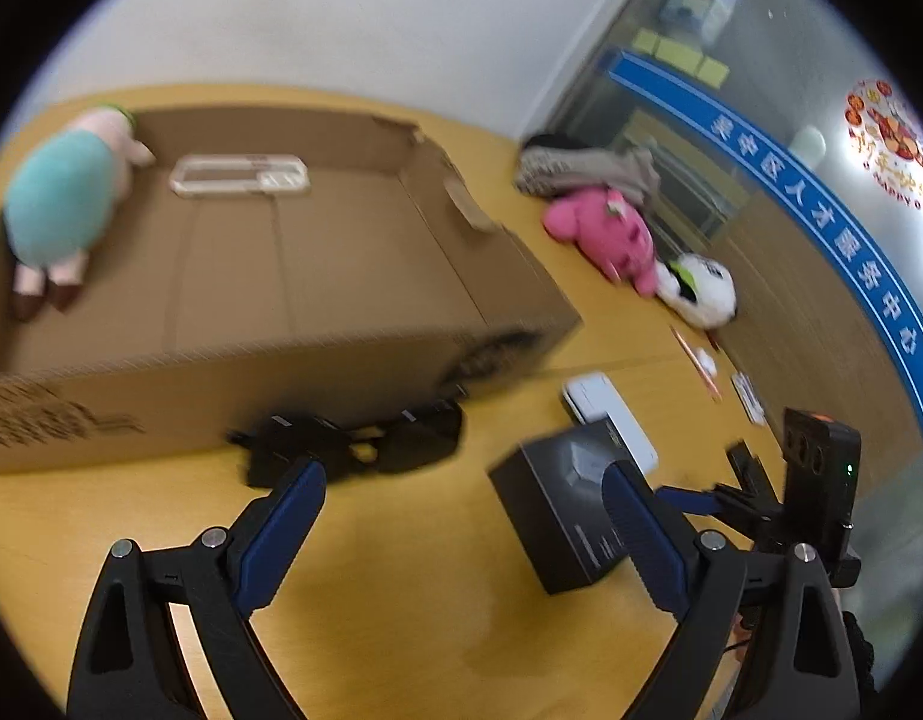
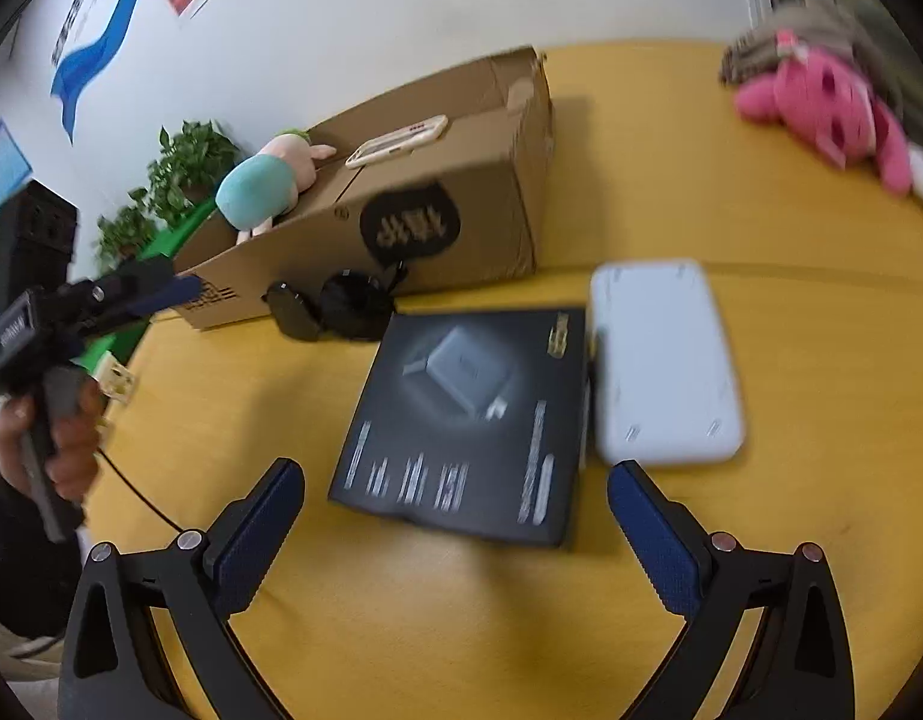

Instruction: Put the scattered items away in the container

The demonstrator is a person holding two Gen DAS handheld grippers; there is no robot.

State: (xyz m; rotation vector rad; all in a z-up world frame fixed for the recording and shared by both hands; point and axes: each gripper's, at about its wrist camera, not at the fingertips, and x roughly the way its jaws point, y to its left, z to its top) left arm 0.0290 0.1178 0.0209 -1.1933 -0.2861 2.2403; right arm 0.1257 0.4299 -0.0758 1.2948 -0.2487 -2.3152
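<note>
Cardboard is the container here, one big open cardboard box (image 2: pixel 437 204) sitting at about 11 o'clock from my right gripper (image 2: pixel 455 516), and it's already got one pig plush in a teal top (image 1: pixel 65 198) and one phone case (image 1: pixel 239 175) inside. Both grippers are spread wide with nothing between the jaws, so I'd say I'm on the reach for the next pickup, not carrying anything. My right gripper is lined up on the black charger box (image 2: pixel 467 420), which lies flat on the yellow counter (image 2: pixel 791 228) at 12 o'clock just ahead of the fingertips, with one white power bank (image 2: pixel 662 360) touching its right edge at 1 o'clock. My left gripper (image 1: pixel 461 516) looks toward one black folded thing (image 1: pixel 353 447), sunglasses maybe, too blurry to swear to, right against the front wall of the box at 12 o'clock. Next move, I reckon: straddle the charger box across its narrower side without nudging the power bank, squeeze, lift, and swing it over the box rim. Still loose on the counter by my count: one charger box, one power bank, one black folded thing, one pink plush (image 1: pixel 605 234), one white and black plush (image 1: pixel 701 291), plus a grey cloth bundle (image 1: pixel 587 168) and a few small bits at 2 o'clock I can't make out.
</note>
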